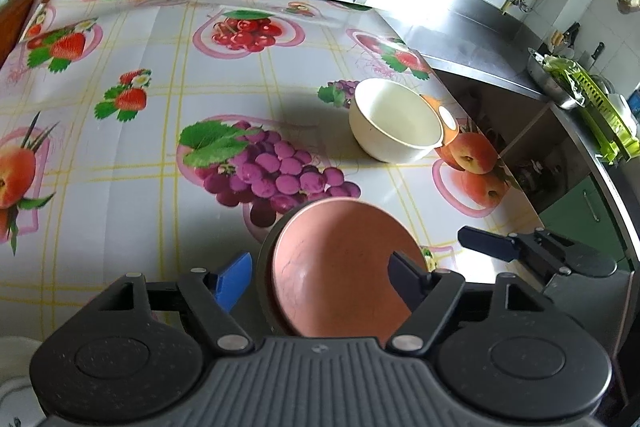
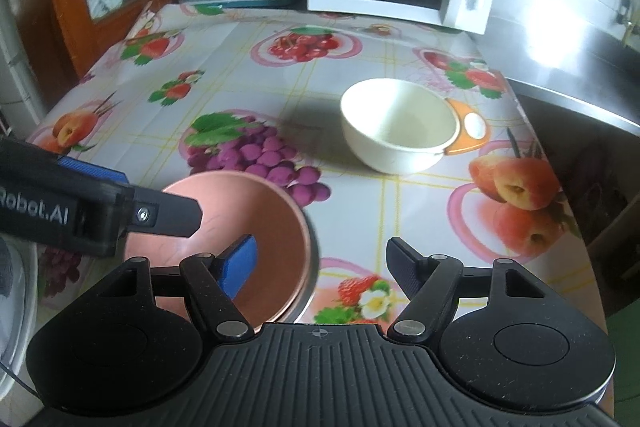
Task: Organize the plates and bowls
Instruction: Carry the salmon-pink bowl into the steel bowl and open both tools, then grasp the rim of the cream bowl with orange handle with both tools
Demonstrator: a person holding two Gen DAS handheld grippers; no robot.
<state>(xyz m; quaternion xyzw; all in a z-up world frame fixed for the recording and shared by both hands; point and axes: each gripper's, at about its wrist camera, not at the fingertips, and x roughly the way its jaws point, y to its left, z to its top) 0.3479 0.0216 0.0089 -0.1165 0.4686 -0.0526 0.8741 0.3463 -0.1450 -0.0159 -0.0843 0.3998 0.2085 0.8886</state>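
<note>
Bowls need stacking. The pink bowl (image 1: 340, 267) sits low in the middle of the left view, on the desk (image 1: 160, 155) with the fruit cloth. The left hand-held gripper (image 1: 320, 277) is spread wide around its rim, not pinching. The right hand-held gripper (image 2: 320, 263) is spread too, one finger over the bowl. The white bowl (image 2: 400, 125) waits higher up, well apart. Pinch the pink rim firmly, lift straight, go slowly.

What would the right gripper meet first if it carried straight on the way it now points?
Probably the tablecloth just short of the white bowl; the pink bowl sits left of that line. The right gripper is open, and depth is hard to judge.
</note>
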